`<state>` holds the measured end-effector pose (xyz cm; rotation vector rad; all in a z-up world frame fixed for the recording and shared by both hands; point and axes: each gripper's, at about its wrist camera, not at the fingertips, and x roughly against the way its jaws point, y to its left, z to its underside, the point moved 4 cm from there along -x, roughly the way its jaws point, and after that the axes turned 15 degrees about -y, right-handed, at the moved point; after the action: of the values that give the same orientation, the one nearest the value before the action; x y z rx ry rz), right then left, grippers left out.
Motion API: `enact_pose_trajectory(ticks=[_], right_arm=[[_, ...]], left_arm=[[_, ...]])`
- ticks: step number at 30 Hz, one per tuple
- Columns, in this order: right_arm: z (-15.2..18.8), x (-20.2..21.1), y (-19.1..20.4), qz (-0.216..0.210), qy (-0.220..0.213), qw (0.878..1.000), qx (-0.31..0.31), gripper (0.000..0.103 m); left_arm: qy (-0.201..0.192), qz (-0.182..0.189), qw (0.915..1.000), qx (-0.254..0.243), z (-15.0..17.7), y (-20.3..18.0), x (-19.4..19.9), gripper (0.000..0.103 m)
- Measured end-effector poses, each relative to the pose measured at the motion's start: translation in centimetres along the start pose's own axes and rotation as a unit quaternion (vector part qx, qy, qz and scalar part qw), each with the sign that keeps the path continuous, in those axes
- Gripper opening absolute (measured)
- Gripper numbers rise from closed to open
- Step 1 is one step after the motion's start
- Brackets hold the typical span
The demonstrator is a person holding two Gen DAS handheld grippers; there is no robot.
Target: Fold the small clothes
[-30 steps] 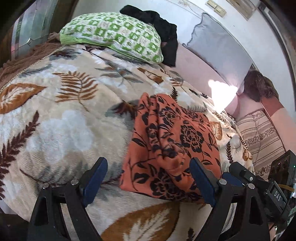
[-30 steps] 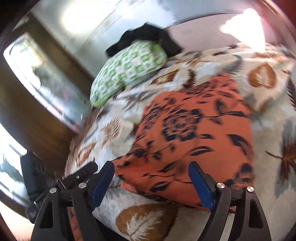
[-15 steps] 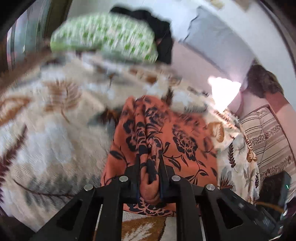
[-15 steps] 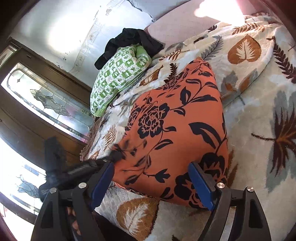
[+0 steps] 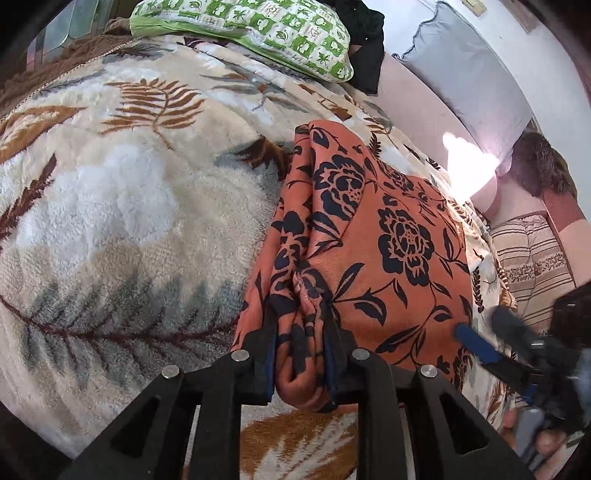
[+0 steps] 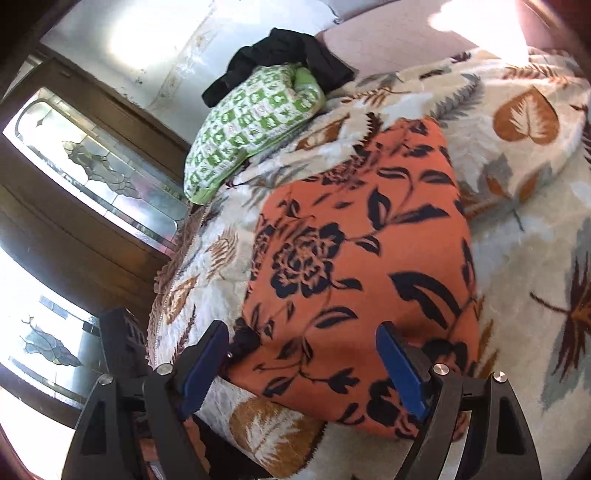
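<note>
An orange cloth with dark flowers (image 5: 388, 258) lies folded on the leaf-patterned blanket (image 5: 110, 221). My left gripper (image 5: 300, 314) pinches a bunched fold at the cloth's near left edge. Its pads press on the fabric while the jaws are opening slightly. In the right wrist view the same cloth (image 6: 362, 266) spreads ahead. My right gripper (image 6: 301, 328) stands open, and its blue pads (image 6: 399, 373) straddle the cloth's near edge without pressing on it. One blue pad of that right gripper (image 5: 476, 347) shows at the cloth's right side in the left wrist view.
A green checked pillow (image 5: 258, 33) and a black garment (image 5: 365, 44) lie at the far end of the bed. A grey pillow (image 5: 472, 74) leans on the wall. Striped fabric (image 5: 532, 266) lies to the right. A wooden door with glass panes (image 6: 74, 184) stands left.
My left gripper went from wide open to closed on a fold of the orange cloth and sank toward it. The right gripper came closer to the cloth's near edge, still open.
</note>
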<state>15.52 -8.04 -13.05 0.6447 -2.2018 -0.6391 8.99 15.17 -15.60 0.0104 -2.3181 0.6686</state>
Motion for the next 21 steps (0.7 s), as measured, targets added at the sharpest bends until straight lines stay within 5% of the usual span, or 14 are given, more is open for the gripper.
enact_pose_trajectory(ticks=[2,4,7,9,12,15,17,21], right_arm=[[1.0,-1.7,-1.6,0.014,0.044,0.998,-0.031,0.085],[0.3,-1.2,-1.6,-0.020,0.039,0.997,-0.062,0.086],[-2.6,-0.8,-1.2,-0.057,0.023,0.995,-0.077,0.086],[-4.9,-1.8,-1.4,-0.087,0.030,0.991,-0.096,0.086],[-7.6,-5.2,-3.1,-0.121,0.070,0.979,-0.150,0.086],[-8.8,-8.4,-8.1,-0.065,0.090,0.976,-0.190,0.085],[-9.0,-8.6,-10.1,-0.076,0.083,0.959,-0.260,0.083],[-12.2,-7.7,-7.9,-0.087,0.044,0.977,-0.191,0.086]], left_arm=[[-0.026,-0.021,0.9993,-0.016,-0.9,-0.2,1.7,0.034],[-0.069,-0.023,0.9967,-0.036,-2.5,-1.4,3.9,0.037],[-0.093,0.018,0.9947,-0.042,-4.5,-3.5,5.5,0.051],[-0.081,0.051,0.9934,-0.063,-4.9,-5.8,4.5,0.055],[-0.042,0.046,0.9940,-0.091,-4.0,-7.3,0.2,0.057],[0.023,-0.013,0.9959,-0.087,-1.8,-5.6,-4.6,0.057],[0.002,-0.005,0.9950,-0.100,-1.2,-5.2,-4.7,0.058],[-0.006,-0.012,0.9926,-0.121,-0.8,-5.6,-4.5,0.060]])
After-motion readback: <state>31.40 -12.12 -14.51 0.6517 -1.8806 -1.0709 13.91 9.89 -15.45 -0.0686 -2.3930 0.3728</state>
